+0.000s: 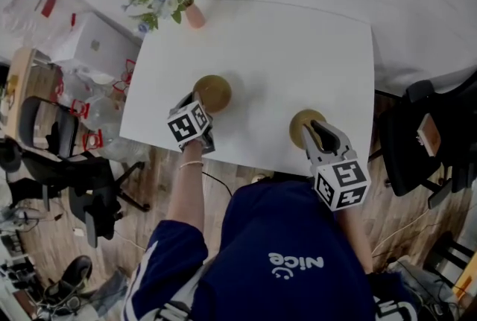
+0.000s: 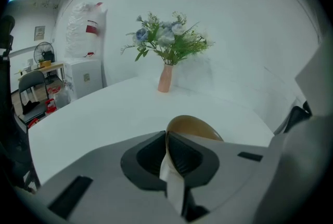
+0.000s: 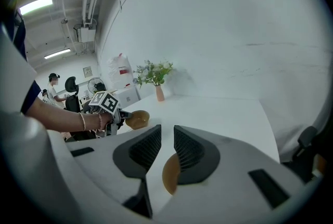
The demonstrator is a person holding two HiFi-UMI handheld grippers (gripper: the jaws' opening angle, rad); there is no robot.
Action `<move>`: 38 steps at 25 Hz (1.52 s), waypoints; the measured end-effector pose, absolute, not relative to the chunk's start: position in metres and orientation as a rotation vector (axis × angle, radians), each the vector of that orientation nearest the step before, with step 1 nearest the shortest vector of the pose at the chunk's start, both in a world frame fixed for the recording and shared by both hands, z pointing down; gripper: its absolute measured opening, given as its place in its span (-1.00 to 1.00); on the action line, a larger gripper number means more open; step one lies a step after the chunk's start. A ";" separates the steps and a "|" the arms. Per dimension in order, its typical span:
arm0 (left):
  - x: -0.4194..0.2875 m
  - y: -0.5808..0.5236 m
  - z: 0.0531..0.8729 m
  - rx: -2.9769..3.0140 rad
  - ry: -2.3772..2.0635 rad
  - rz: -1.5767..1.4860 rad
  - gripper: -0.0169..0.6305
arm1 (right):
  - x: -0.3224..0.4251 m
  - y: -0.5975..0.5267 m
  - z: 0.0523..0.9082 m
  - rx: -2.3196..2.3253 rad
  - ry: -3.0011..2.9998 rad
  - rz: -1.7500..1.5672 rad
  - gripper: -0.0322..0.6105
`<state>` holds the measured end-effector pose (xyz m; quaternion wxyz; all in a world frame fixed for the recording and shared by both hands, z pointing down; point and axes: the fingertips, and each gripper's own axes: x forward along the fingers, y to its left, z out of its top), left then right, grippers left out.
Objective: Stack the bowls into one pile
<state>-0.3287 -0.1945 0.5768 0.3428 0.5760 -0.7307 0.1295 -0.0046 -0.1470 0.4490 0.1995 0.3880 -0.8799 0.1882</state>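
I get an even, bright light in all three views. In the right gripper view a tube lamp (image 3: pixel 36 5) glows on the ceiling. In the head view the white table (image 1: pixel 298 59) is almost washed out. The left brown bowl (image 1: pixel 214 92) and the flower vase (image 1: pixel 195 16) throw only soft, pale shadows on it. The floor (image 1: pixel 153 163) towards the left edge is dim. Both gripper views bend strongly at the border and end in a black ring, and the near jaws look a little soft.

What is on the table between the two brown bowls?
Nothing: in the head view, only bare white table lies between the left bowl and the right bowl.
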 end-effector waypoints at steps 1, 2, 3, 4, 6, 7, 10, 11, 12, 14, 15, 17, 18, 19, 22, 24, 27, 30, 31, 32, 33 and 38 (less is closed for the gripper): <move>-0.325 -0.195 0.573 1.509 -1.900 0.341 -0.85 | -0.002 -0.148 0.449 1.096 -2.459 0.536 -0.62; -0.321 -0.195 0.570 1.519 -1.898 0.337 -0.85 | 0.002 -0.149 0.450 1.107 -2.457 0.545 -0.63; -0.317 -0.195 0.568 1.526 -1.893 0.327 -0.85 | 0.005 -0.149 0.450 1.120 -2.454 0.551 -0.64; -0.312 -0.195 0.565 1.531 -1.885 0.312 -0.85 | 0.010 -0.150 0.450 1.134 -2.450 0.556 -0.65; -0.302 -0.193 0.558 1.545 -1.861 0.260 -0.85 | 0.017 -0.151 0.450 1.160 -2.440 0.564 -0.67; -0.295 -0.193 0.552 1.557 -1.847 0.226 -0.85 | 0.021 -0.151 0.450 1.172 -2.435 0.569 -0.68; -0.272 -0.194 0.532 1.624 -1.825 0.174 -0.85 | 0.028 -0.152 0.453 1.192 -2.426 0.585 -0.70; -0.264 -0.194 0.526 1.650 -1.817 0.172 -0.85 | 0.031 -0.151 0.454 1.199 -2.420 0.586 -0.70; -0.254 -0.195 0.521 1.674 -1.804 0.170 -0.85 | 0.034 -0.150 0.455 1.208 -2.414 0.586 -0.70; -0.235 -0.195 0.511 1.720 -1.771 0.167 -0.85 | 0.041 -0.147 0.455 1.229 -2.398 0.582 -0.70; -0.226 -0.194 0.506 1.742 -1.754 0.164 -0.85 | 0.044 -0.146 0.455 1.238 -2.393 0.581 -0.70; -0.209 -0.193 0.496 1.786 -1.722 0.154 -0.85 | 0.049 -0.145 0.455 1.251 -2.388 0.580 -0.71; -0.200 -0.193 0.492 1.807 -1.704 0.147 -0.85 | 0.052 -0.144 0.455 1.258 -2.385 0.579 -0.71; -0.191 -0.191 0.488 1.828 -1.684 0.141 -0.85 | 0.055 -0.143 0.456 1.267 -2.381 0.577 -0.71; -0.168 -0.187 0.481 1.867 -1.634 0.127 -0.85 | 0.066 -0.141 0.458 1.300 -2.361 0.574 -0.71; -0.156 -0.184 0.481 1.869 -1.608 0.119 -0.85 | 0.072 -0.138 0.462 1.318 -2.345 0.579 -0.72; -0.143 -0.179 0.481 1.871 -1.571 0.105 -0.85 | 0.078 -0.133 0.466 1.330 -2.330 0.581 -0.72; -0.126 -0.175 0.480 1.887 -1.527 0.102 -0.85 | 0.084 -0.128 0.471 1.331 -2.315 0.577 -0.73; -0.121 -0.174 0.481 1.890 -1.516 0.105 -0.85 | 0.087 -0.126 0.474 1.331 -2.305 0.576 -0.73; -0.115 -0.173 0.481 1.892 -1.505 0.107 -0.85 | 0.089 -0.124 0.476 1.331 -2.296 0.576 -0.73; -0.110 -0.172 0.481 1.897 -1.496 0.107 -0.85 | 0.091 -0.123 0.479 1.332 -2.289 0.577 -0.73; -0.088 -0.168 0.483 1.925 -1.459 0.138 -0.85 | 0.100 -0.118 0.486 1.346 -2.272 0.594 -0.74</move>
